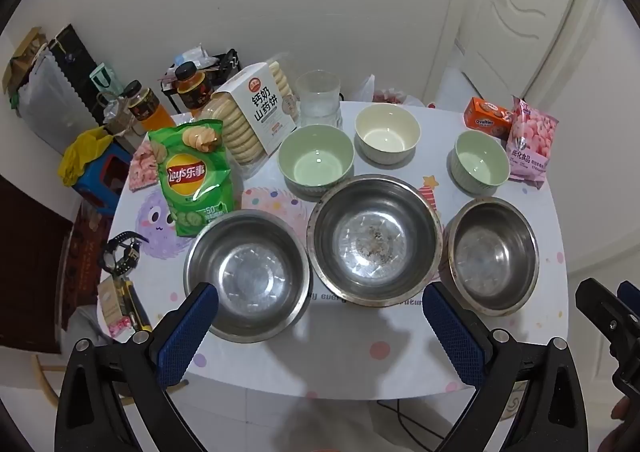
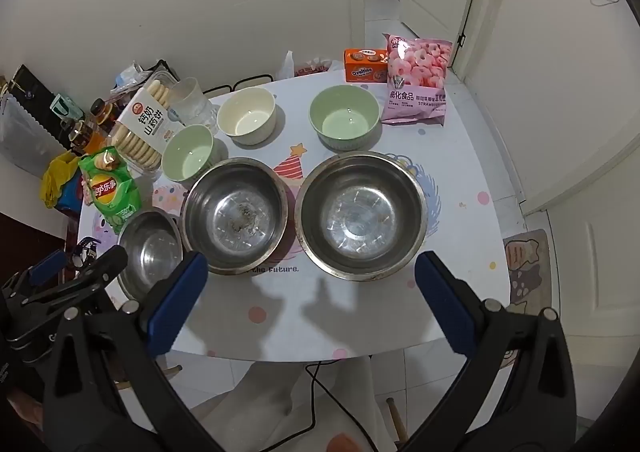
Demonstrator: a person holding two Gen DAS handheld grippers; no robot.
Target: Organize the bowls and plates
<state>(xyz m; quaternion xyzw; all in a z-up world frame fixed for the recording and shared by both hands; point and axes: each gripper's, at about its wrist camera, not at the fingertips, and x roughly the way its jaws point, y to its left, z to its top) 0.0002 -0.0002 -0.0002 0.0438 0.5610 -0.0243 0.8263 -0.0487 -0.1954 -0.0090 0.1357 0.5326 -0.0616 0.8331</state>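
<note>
Three steel bowls stand in a row near the table's front edge: left [image 1: 246, 272] [image 2: 150, 252], middle [image 1: 374, 240] [image 2: 236, 212] with specks in its bottom, and right [image 1: 494, 254] [image 2: 362, 214]. Behind them sit a green ceramic bowl [image 1: 316, 160] [image 2: 190, 152], a cream bowl [image 1: 387, 134] [image 2: 247, 115] and a second green bowl [image 1: 480, 162] [image 2: 345, 117]. All are empty and apart. My left gripper [image 1: 320, 332] hovers open over the front edge, below the left and middle steel bowls. My right gripper [image 2: 308, 308] hovers open before the middle and right steel bowls. Neither holds anything.
On the printed white table [image 1: 340, 352] are a green chip bag [image 1: 194, 180], a biscuit box [image 1: 256, 112], a glass [image 1: 319, 98], an orange box [image 1: 486, 118], a pink snack bag [image 1: 530, 142] and a watch [image 1: 122, 254]. Bottles and bags crowd the left. A door [image 1: 516, 12] is behind.
</note>
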